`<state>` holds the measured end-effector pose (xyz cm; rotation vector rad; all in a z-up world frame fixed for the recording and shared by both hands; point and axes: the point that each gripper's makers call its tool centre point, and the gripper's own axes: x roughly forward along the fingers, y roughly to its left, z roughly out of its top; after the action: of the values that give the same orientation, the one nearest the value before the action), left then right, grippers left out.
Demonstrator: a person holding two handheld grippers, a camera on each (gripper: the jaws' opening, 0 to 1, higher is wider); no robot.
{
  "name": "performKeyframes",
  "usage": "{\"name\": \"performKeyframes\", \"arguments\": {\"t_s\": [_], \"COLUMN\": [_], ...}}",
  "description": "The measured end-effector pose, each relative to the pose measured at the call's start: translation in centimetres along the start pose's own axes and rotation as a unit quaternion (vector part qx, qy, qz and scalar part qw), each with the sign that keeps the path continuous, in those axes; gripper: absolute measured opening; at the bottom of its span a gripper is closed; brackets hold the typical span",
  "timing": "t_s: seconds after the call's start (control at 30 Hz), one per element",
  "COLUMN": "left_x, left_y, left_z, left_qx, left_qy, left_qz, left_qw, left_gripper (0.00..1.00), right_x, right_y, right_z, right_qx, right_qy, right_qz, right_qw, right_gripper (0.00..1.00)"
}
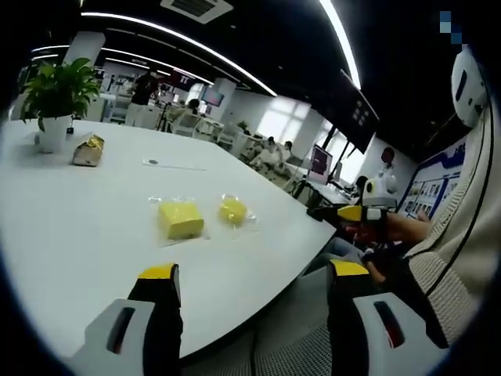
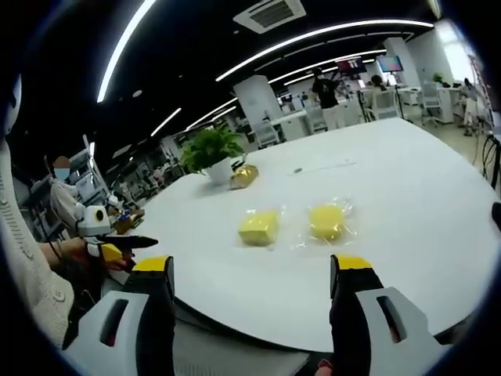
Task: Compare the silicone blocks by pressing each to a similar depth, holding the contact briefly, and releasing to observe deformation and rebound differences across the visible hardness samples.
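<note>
Beside the square yellow silicone block (image 2: 259,226) lies the round yellow silicone block (image 2: 326,221), both bagged. My left gripper (image 1: 254,280) and right gripper (image 2: 254,274) gape empty; their slick wrap could slide under pressing.

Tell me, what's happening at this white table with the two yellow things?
A person holds a two-jaw gripper in each hand, both raised off the table edge with jaws open and empty. Two yellow silicone blocks in clear wrappers lie side by side on the white table: a square block and a round block. Neither is touched yet. A potted plant and a gold packet sit farther back.
</note>
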<state>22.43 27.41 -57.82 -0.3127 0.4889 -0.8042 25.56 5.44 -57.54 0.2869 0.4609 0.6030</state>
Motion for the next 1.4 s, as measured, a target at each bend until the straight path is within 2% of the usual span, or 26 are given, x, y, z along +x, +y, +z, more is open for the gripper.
{"name": "performKeyframes", "arguments": {"t_s": [0.23,0.67,0.83,1.0,1.17,1.3,1.4], "left_x": [0.4,0.5,0.6,0.5,0.6,1.1,1.7], "left_y": [-0.3,-0.6,-0.6,-0.5,0.8,1.9,3.0], "left_z": [-0.1,-0.5,-0.7,-0.8,-1.3,-0.9,-0.5], "left_qx": [0.0,0.009,0.013,0.01,-0.004,-0.028,-0.031], "left_qy": [0.005,0.019,0.024,0.025,0.039,0.051,0.063], "left_qz": [-0.008,-0.012,-0.012,-0.008,0.003,0.009,0.01], "left_qw": [1.0,0.9997,0.9996,0.9996,0.9992,0.9983,0.9975], "left_gripper": [0.76,0.76,0.76,0.76,0.76,0.77,0.76], "right_x": [-0.3,-0.8,-0.7,-0.5,-0.2,0.1,0.2], "right_y": [-0.1,-0.3,-0.6,-1.2,-1.9,-2.2,-2.6], "right_z": [-0.4,-0.5,0.0,-0.1,0.0,-0.4,-0.7], "right_qx": [-0.017,-0.01,-0.004,-0.02,-0.007,-0.007,-0.007], "right_qy": [0.014,0.007,0.0,0.006,0.001,0.008,0.014], "right_qz": [0.0,-0.005,-0.004,-0.017,-0.027,-0.029,-0.031], "right_qw": [0.9998,0.9999,1.0,0.9996,0.9996,0.9995,0.9994], "right_gripper": [0.78,0.79,0.79,0.81,0.82,0.82,0.83]}}
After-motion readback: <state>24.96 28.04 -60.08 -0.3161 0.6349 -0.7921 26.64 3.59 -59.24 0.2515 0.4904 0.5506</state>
